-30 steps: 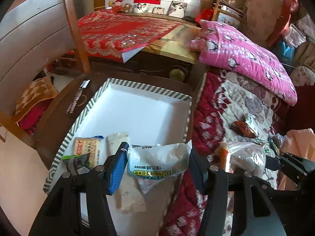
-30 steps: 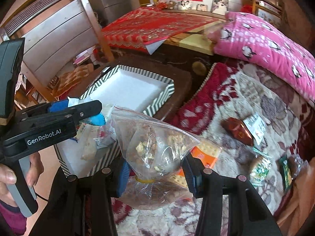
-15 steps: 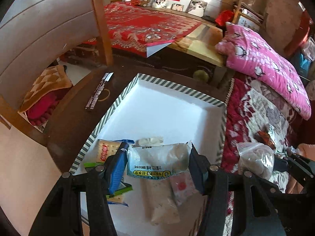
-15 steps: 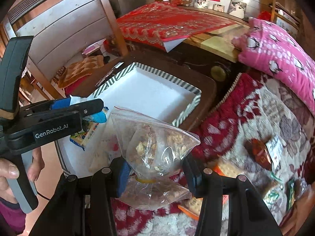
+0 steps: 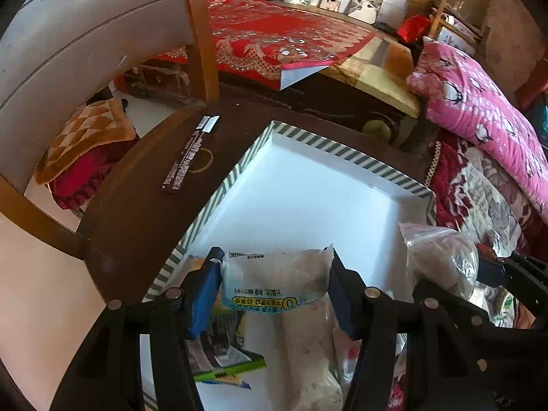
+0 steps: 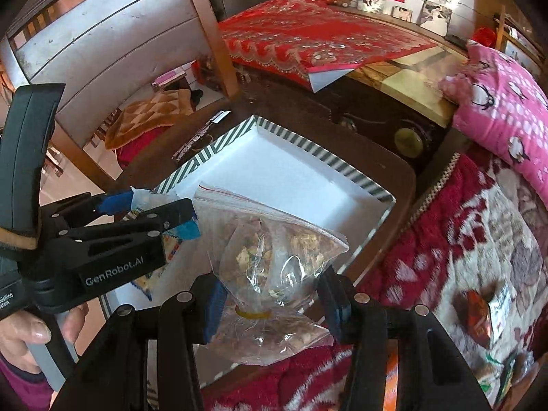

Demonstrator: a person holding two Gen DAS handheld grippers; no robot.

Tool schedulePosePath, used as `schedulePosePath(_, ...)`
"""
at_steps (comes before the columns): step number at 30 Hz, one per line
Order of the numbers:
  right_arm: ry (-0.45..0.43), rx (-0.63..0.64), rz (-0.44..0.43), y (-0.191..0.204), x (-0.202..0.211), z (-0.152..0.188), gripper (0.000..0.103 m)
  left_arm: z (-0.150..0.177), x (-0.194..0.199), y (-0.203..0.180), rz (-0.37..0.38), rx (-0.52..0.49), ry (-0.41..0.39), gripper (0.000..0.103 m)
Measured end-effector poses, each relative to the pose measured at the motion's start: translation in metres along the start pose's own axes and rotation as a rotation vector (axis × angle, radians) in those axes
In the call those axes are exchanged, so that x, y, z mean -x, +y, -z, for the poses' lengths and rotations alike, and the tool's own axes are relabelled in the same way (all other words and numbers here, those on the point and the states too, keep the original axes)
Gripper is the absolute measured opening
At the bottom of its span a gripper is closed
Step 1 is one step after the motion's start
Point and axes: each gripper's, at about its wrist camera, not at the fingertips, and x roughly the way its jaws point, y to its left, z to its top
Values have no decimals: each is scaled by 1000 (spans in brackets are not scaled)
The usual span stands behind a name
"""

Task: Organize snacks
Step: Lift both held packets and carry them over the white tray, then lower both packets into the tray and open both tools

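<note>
My left gripper (image 5: 275,286) is shut on a white snack packet (image 5: 277,281) with a green and yellow label, held above the near end of the white tray (image 5: 346,152) with its striped rim. Several snack packets (image 5: 222,352) lie in the tray below it. My right gripper (image 6: 270,296) is shut on a clear zip bag of dried snacks (image 6: 270,257), tied with a yellow band, held over the tray's (image 6: 318,152) right near edge. The left gripper (image 6: 150,209) also shows in the right wrist view, to the left of the bag.
The tray sits on a dark round table (image 5: 137,205) with a black strip (image 5: 188,157) and a rubber ring on it. A flowered red blanket (image 6: 479,239) to the right bears more snack packets (image 6: 477,311). A pink pillow (image 5: 479,109) lies behind.
Both grippers moved left with their loads, from over the blanket's edge to over the tray. The tray now fills more of both views. Neither grip changed.
</note>
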Motion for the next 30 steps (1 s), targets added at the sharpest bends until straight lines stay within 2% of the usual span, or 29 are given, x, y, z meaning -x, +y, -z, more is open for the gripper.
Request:
schedulePosePath(20,64,-31,7,-13,-62,-25,52,-11,-42,4,-54,11,68,57)
schedulePosePath(25,87,-52,-10,-17,-71,-20,58,-11,-43,2,-66,10,63,60)
schedulePosePath(30,70,-47,-2,-18,-61,-14,63,-11,-43,0,-61,17,63,67)
